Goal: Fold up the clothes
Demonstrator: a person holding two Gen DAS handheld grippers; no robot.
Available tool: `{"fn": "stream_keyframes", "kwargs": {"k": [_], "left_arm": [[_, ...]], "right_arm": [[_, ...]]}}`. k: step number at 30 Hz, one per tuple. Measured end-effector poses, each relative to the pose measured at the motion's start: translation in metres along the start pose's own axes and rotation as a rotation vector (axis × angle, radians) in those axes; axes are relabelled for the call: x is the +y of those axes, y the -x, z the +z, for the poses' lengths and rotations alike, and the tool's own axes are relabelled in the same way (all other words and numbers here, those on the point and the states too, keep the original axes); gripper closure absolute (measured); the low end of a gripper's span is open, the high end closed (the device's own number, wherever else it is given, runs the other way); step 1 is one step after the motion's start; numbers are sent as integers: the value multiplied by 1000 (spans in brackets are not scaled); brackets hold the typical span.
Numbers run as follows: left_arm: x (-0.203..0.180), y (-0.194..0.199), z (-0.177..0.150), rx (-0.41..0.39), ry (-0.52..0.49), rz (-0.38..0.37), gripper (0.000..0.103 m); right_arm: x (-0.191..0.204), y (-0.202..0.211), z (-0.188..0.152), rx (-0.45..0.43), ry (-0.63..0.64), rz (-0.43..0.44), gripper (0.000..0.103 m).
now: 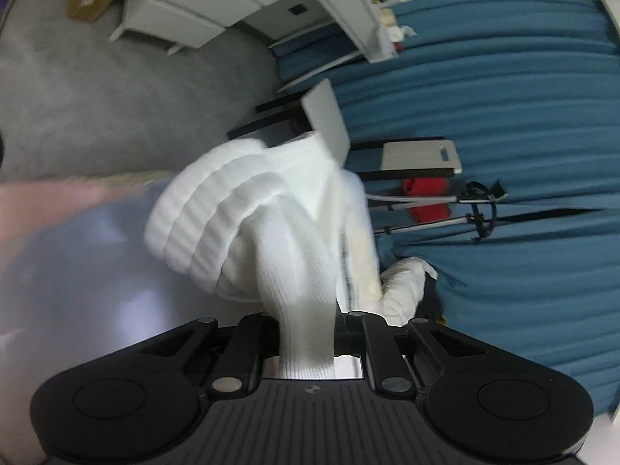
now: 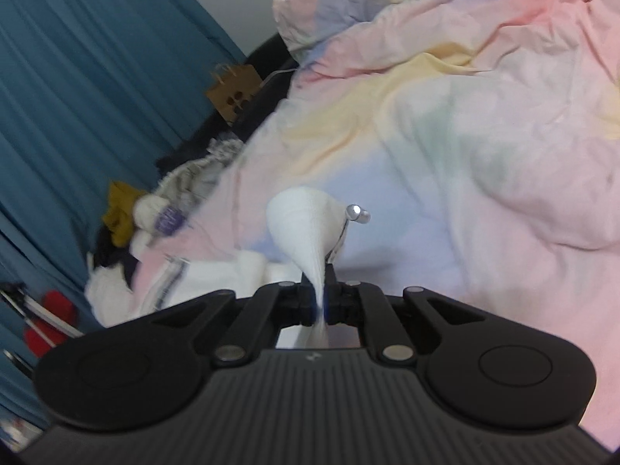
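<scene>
- Bed (image 2: pixel 484 135) with a pastel duvet fills the right wrist view from 12 to 4 o'clock; teal curtain (image 2: pixel 77 77) runs along 9 to 11 o'clock.
- Laundry pile (image 2: pixel 162 209) sits at the bed's edge, about 9 o'clock in the right wrist view; mixed pieces, too blurred to sort.
- White ribbed garment (image 1: pixel 240 224) is bunched dead centre in the left wrist view, thick ribbed cuffs at 10 o'clock, lifted clear of the bed.
- My left gripper (image 1: pixel 306 333) is clamped nearly closed on a ribbed band of that garment.
- My right gripper (image 2: pixel 321 302) is pinched fully together on a thin twist of white fabric (image 2: pixel 306 224), which fans out toward 12 o'clock; likely the same garment, can't confirm.
- Small metal-tipped cord end (image 2: pixel 358 213) hangs at 1 o'clock of that fabric.
- Step, my read: pick-up done, garment raised, not yet spread.
- Next calls for pulling both grippers apart to tension the cloth, then laying it flat on the bed before any fold.
</scene>
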State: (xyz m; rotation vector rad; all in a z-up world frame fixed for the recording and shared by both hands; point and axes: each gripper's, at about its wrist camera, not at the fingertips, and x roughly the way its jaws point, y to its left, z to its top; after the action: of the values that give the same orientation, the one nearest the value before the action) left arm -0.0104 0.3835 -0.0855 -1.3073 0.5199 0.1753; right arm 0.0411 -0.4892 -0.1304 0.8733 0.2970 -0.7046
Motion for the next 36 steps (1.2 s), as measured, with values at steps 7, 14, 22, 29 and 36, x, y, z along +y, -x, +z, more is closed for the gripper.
{"fn": "stream_keyframes", "kwargs": {"k": [7, 14, 22, 29, 36], "left_arm": [[-82, -84, 38, 10, -28, 49, 90], [-136, -229, 68, -12, -112, 283, 89], [-140, -359, 86, 32, -262, 442, 88], [-131, -338, 79, 66, -406, 306, 75], [-117, -227, 22, 24, -511, 111, 36]], "right_arm": [[87, -45, 31, -35, 42, 81, 97], [202, -168, 21, 21, 220, 86, 97], [240, -282, -36, 78, 433, 74, 96], [221, -276, -33, 88, 380, 176, 83], [180, -202, -12, -2, 250, 320, 38]]}}
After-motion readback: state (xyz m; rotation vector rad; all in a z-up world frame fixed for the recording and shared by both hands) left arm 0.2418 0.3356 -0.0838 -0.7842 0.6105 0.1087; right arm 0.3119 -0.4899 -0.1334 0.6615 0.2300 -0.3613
